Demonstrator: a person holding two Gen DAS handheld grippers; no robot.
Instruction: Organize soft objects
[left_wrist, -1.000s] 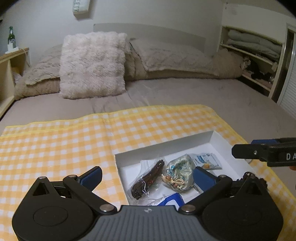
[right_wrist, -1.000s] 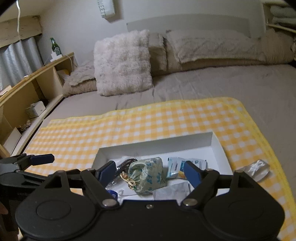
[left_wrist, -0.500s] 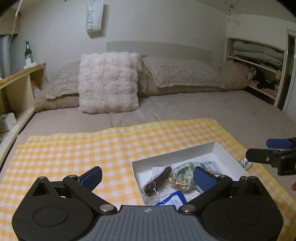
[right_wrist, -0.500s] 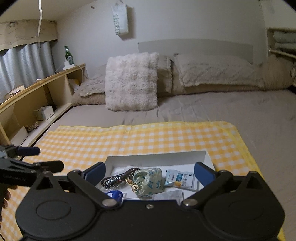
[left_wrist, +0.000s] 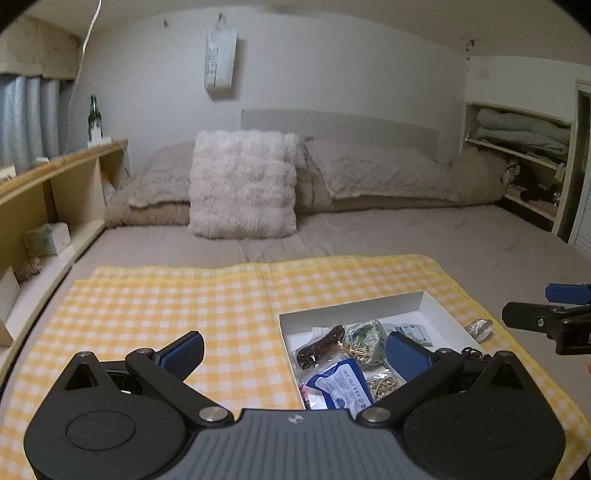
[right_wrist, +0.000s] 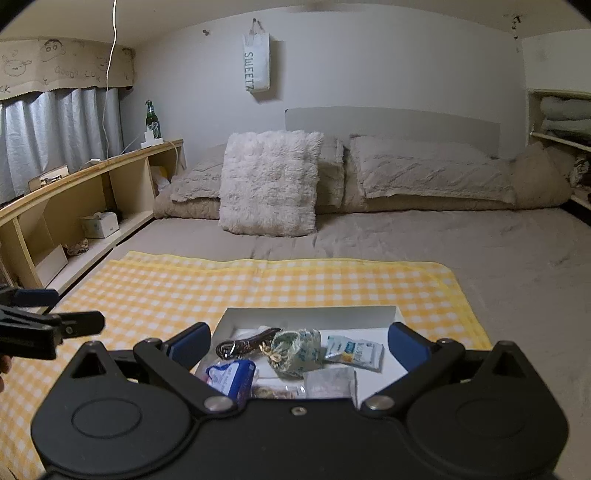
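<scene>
A white shallow box lies on a yellow checked cloth on the bed. In it are a green patterned drawstring pouch, a dark brown item in clear wrap, a blue and white packet, a small white sachet and a clear bag. My left gripper is open and empty, held back from the box. My right gripper is open and empty above the box's near edge.
A crumpled clear wrapper lies on the cloth right of the box. A fluffy cushion and pillows stand at the bed's head. A wooden shelf unit with a green bottle runs along the left. Shelves with folded linen stand right.
Both grippers have pulled back and tilted up from the box, which now looks smaller and lower in both views. Both stay open and empty. The box's contents have not moved.
</scene>
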